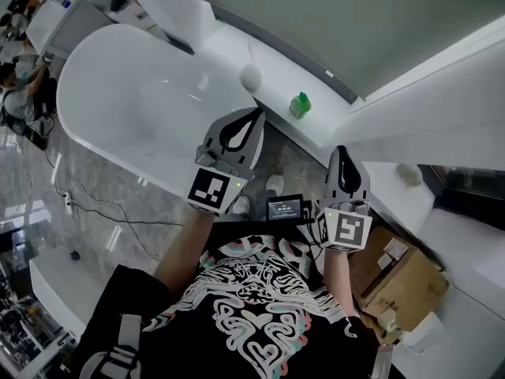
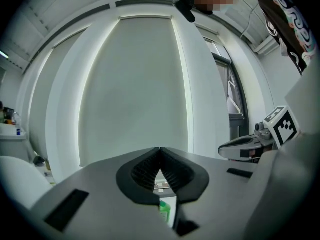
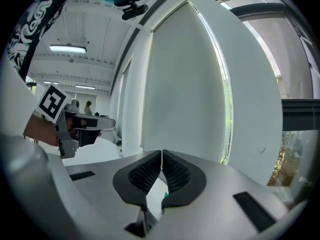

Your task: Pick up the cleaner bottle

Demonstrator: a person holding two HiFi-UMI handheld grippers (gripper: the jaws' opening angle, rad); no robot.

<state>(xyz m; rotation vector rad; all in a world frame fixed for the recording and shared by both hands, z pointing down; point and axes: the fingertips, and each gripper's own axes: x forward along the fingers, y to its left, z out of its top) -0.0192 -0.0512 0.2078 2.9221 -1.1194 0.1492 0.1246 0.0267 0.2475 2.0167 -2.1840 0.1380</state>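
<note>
Head view: a green bottle [image 1: 300, 105] sits on the white ledge [image 1: 335, 129] beside the tub [image 1: 118, 85] — untouched, near the tip of the left gripper [image 1: 255, 117] and to its right, farther ahead of the right gripper [image 1: 342, 151]. Both grippers' jaws are pressed together, empty.

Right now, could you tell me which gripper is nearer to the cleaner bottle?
Left, judging by the head view. The left gripper lies just left of the cleaner bottle; the right gripper sits farther off, below and right of it.
</note>
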